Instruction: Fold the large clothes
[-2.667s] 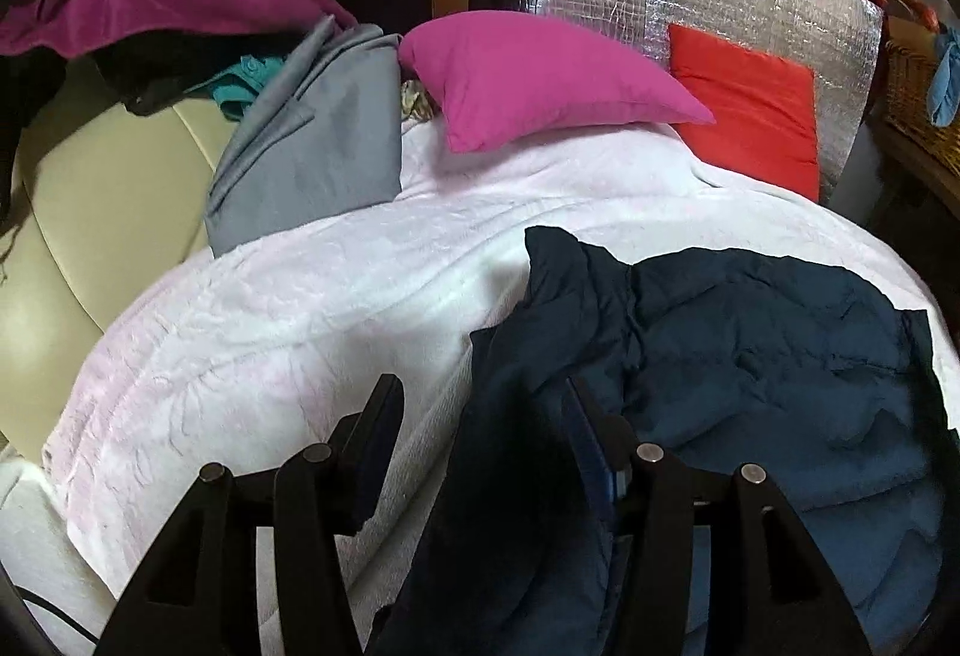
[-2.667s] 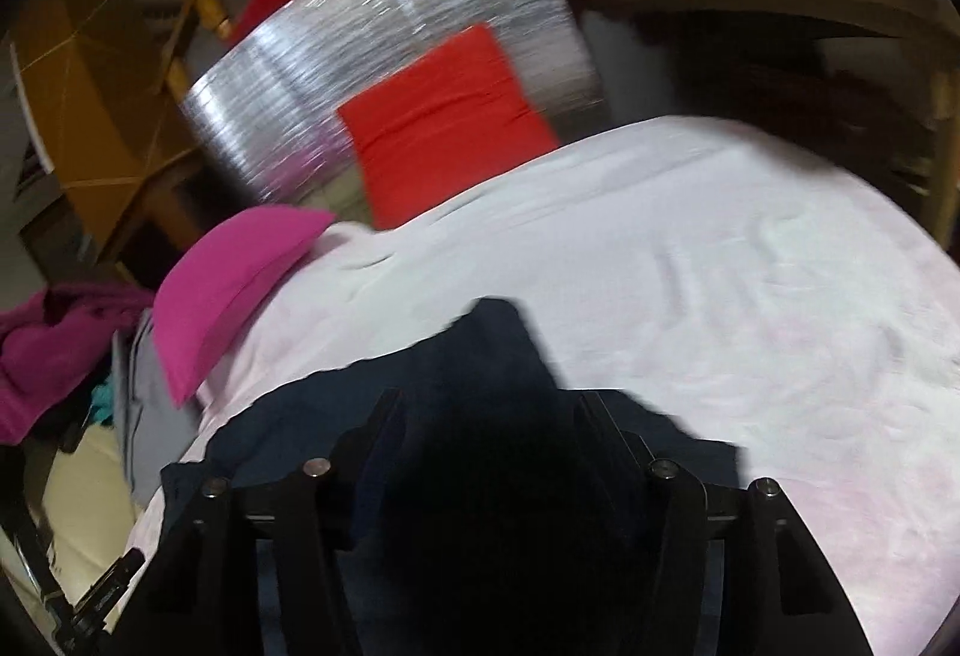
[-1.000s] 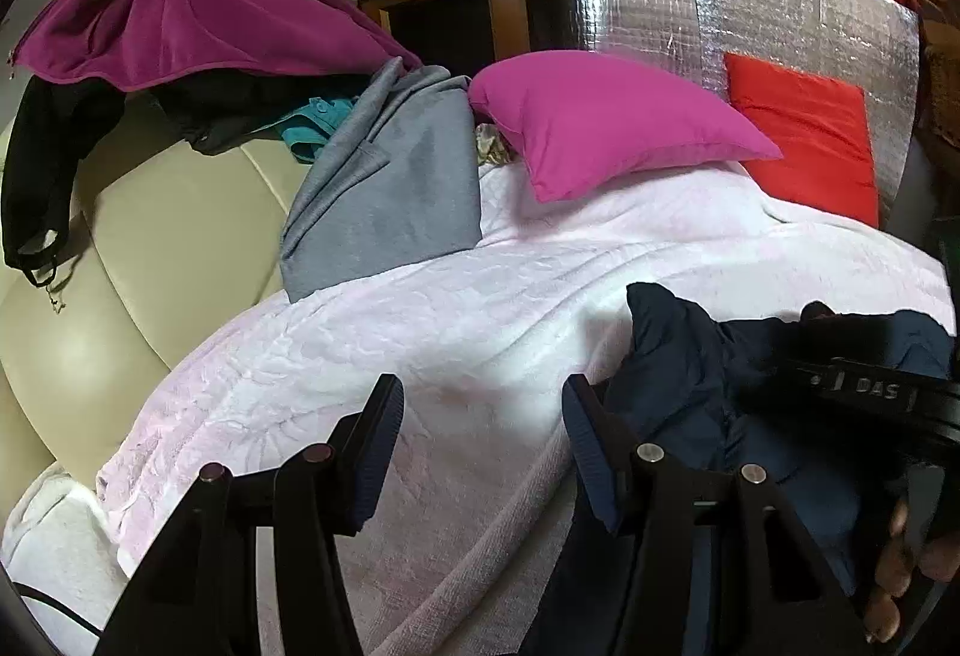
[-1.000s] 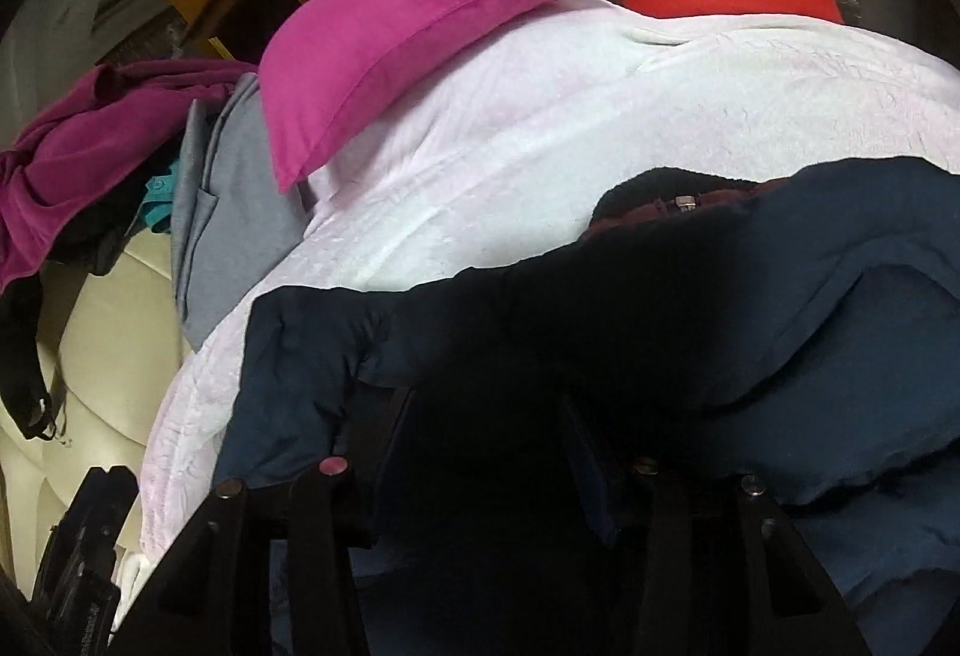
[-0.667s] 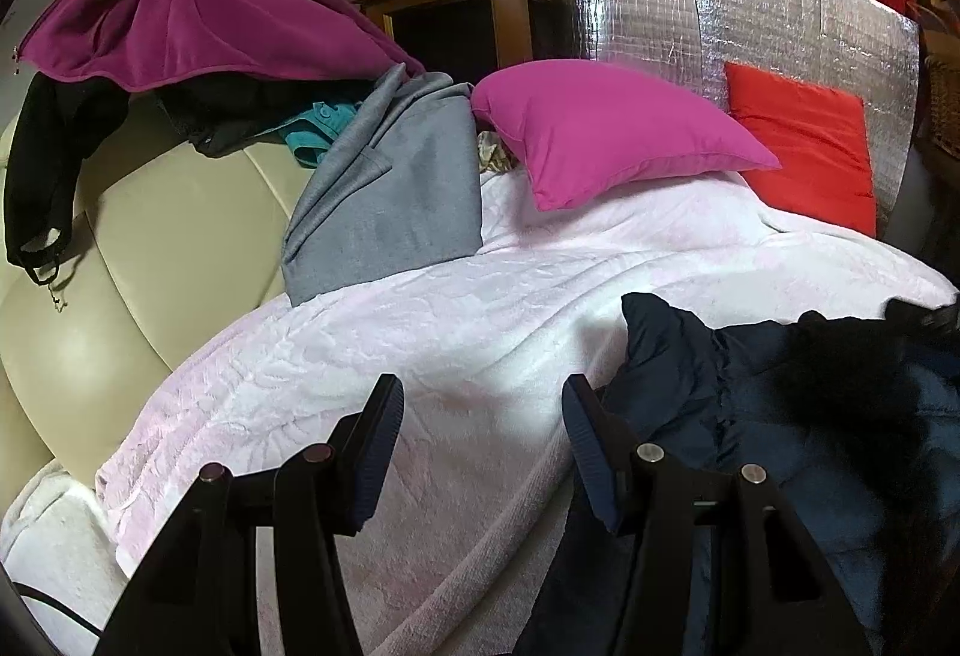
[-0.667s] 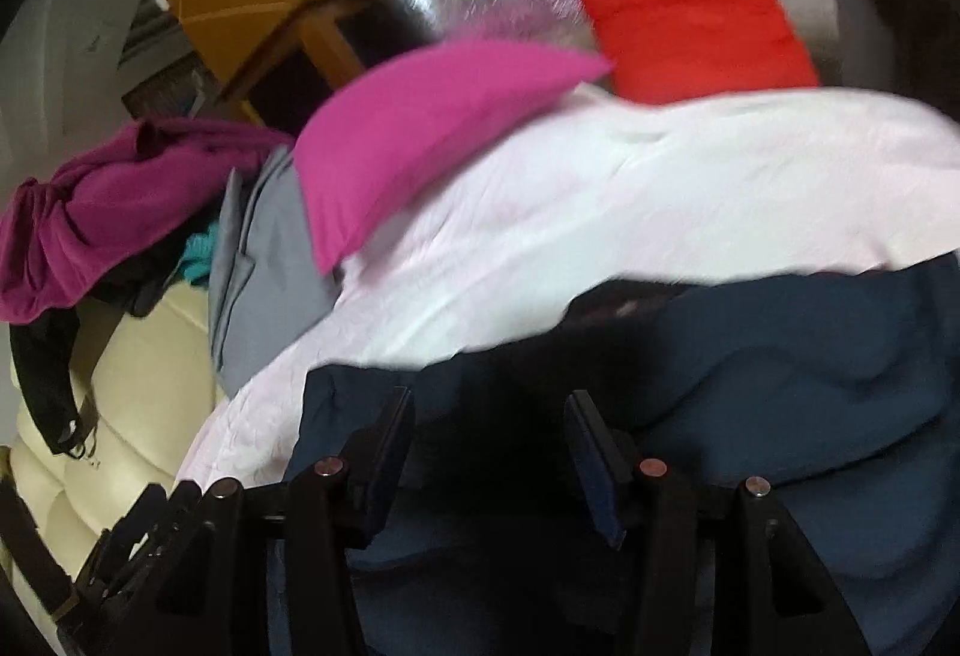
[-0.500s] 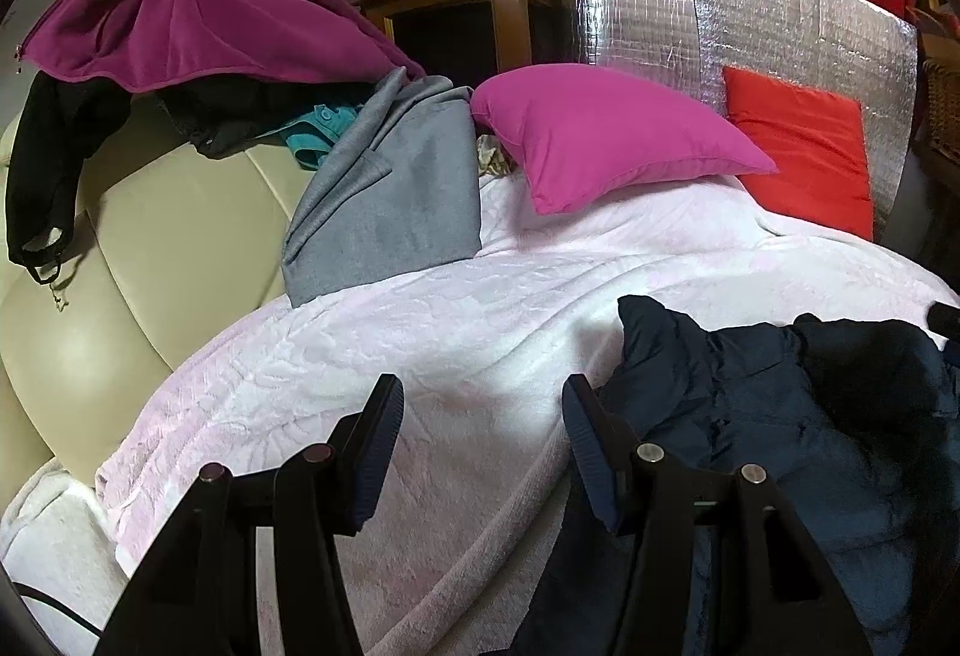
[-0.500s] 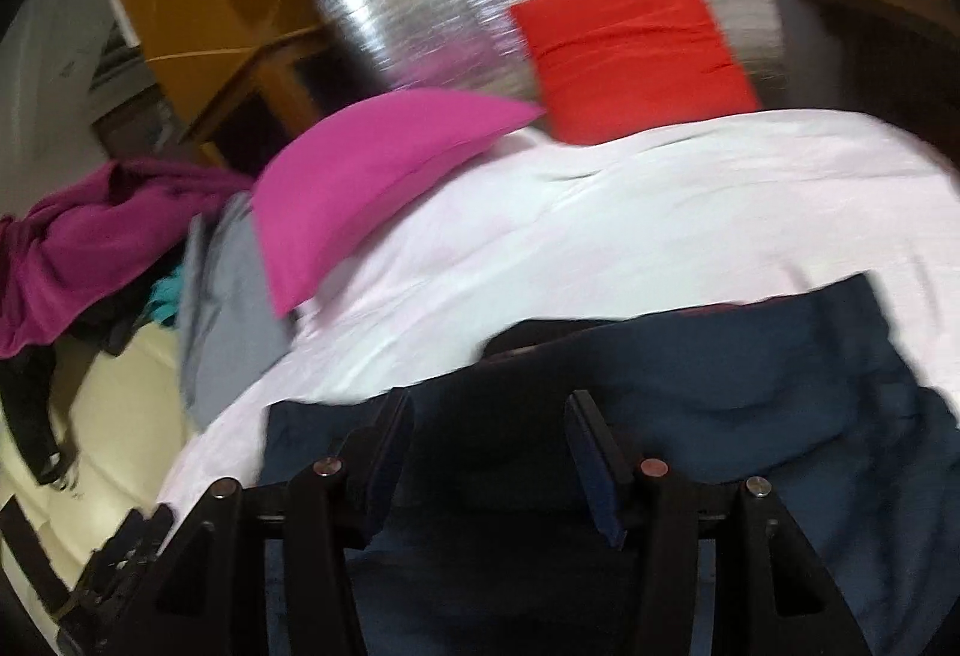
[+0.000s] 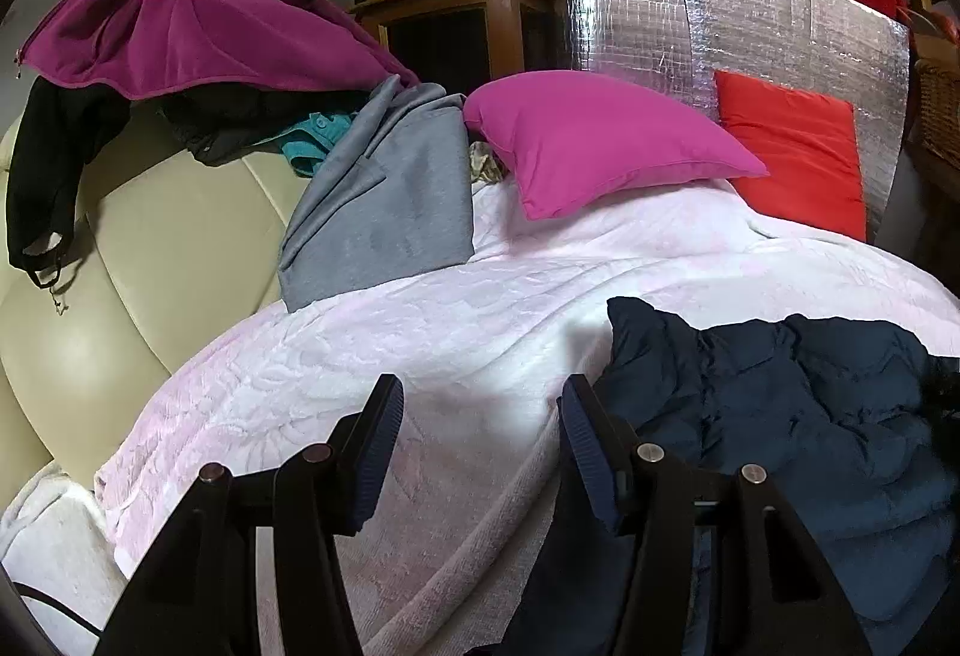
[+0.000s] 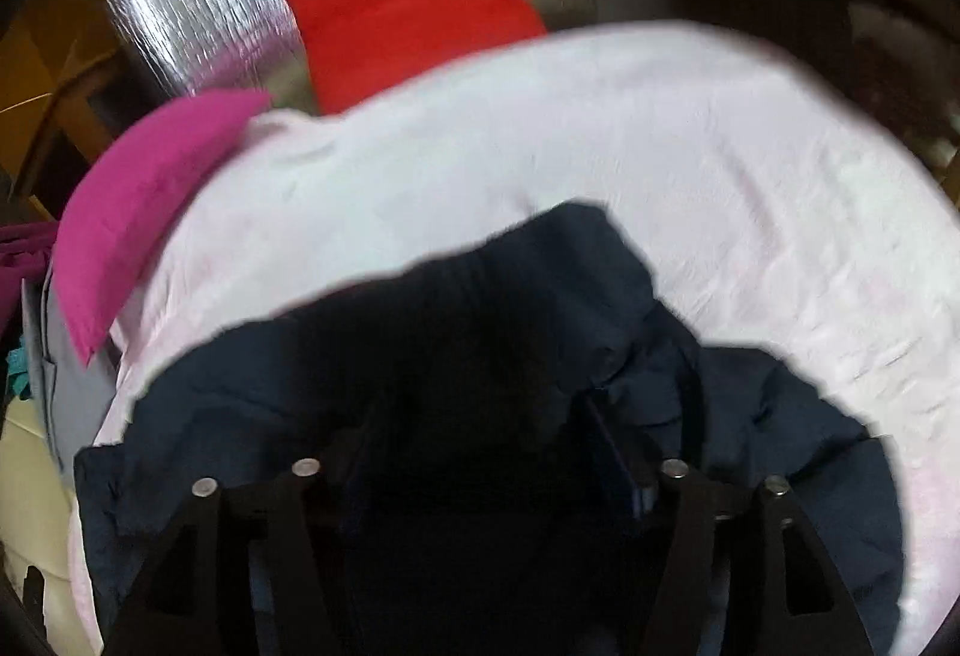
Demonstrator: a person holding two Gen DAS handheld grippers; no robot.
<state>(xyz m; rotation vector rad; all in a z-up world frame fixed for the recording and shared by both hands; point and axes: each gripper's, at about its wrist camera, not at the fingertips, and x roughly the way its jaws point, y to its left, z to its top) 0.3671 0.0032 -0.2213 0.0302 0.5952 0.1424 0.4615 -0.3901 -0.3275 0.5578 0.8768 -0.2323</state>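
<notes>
We see the navy jacket (image 9: 810,428) lying rumpled on the pale pink blanket (image 9: 420,344) near its front edge, its left border bunched just beside the right finger of our left gripper (image 9: 480,434). The fingers (image 9: 375,446) of that gripper are spread with only bare blanket between them. In the blurred right wrist view our right gripper (image 10: 480,452) sits low over the jacket (image 10: 240,416), dark cloth filling the gap; whether its fingers pinch the cloth we cannot tell. Bare blanket (image 10: 690,146) stretches beyond and to the right of the jacket. Farther back, a magenta pillow (image 9: 600,140) and a red pillow (image 9: 792,152) lean on a silver foil panel (image 9: 690,20). To the left, a grey garment (image 9: 384,212) and a purple fleece (image 9: 180,32) hang over the cream sofa back (image 9: 150,260).
</notes>
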